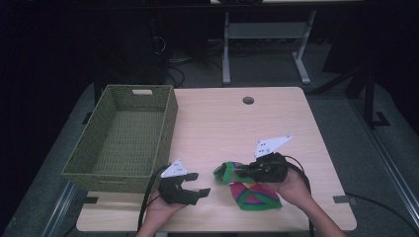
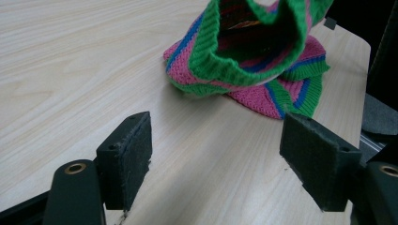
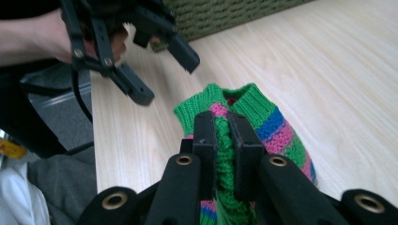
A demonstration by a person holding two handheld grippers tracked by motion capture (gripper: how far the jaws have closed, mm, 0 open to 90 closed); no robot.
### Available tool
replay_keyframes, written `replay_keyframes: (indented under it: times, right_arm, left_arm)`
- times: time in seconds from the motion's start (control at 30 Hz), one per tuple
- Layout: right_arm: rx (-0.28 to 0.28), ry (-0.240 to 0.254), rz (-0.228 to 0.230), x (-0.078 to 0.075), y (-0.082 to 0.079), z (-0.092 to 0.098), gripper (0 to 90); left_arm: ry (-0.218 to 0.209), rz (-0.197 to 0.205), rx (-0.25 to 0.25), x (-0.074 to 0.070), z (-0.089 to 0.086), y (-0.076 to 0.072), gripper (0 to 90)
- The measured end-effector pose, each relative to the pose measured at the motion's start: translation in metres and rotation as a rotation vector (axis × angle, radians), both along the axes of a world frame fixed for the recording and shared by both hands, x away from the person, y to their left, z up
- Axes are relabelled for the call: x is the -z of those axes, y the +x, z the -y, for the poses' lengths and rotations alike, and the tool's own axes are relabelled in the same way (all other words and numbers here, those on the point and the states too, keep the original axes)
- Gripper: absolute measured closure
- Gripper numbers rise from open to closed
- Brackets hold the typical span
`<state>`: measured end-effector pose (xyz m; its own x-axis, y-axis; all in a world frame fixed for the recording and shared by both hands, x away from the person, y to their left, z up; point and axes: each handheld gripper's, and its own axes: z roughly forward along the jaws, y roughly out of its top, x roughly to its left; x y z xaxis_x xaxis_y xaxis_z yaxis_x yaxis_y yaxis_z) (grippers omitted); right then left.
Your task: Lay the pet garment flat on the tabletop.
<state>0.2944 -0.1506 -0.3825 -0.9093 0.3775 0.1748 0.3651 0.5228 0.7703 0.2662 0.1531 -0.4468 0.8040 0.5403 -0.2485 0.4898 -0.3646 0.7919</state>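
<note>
The right hand-held gripper (image 3: 224, 140) is clamped on the green cuff of a striped pink, green and blue knitted sock (image 1: 252, 190) lying near the light wooden table's (image 1: 222, 123) front edge. The left hand-held gripper (image 1: 197, 183), jaws spread apart, hovers just beside the cuff, with a green woven basket (image 1: 123, 136) behind it.

Your tabletop (image 1: 232, 123) is pale wood with rounded corners and a round hole (image 1: 248, 100) near its far edge. On its left side sits a green woven basket (image 1: 123, 138), overhanging the left edge. Near the front, right of centre, a striped knit sock (image 1: 254, 195) lies partly on the wood.
</note>
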Motion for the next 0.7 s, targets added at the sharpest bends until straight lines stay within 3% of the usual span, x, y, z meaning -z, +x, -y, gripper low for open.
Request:
replay_keyframes:
  times: [0.3,0.5,0.7]
  right_arm:
    - [0.004,0.063,0.002,-0.013,0.006,0.011,82.3]
    - [0.003,0.075,0.005,-0.015,0.006,0.016,82.3]
    - [0.005,0.087,-0.001,-0.016,0.007,0.021,82.3]
  left_arm:
    - [0.008,-0.007,0.02,0.004,0.016,0.014,31.2]
    - [0.033,0.03,0.03,0.005,0.029,0.022,39.5]
    - [0.053,0.025,0.057,0.01,0.042,0.032,41.9]
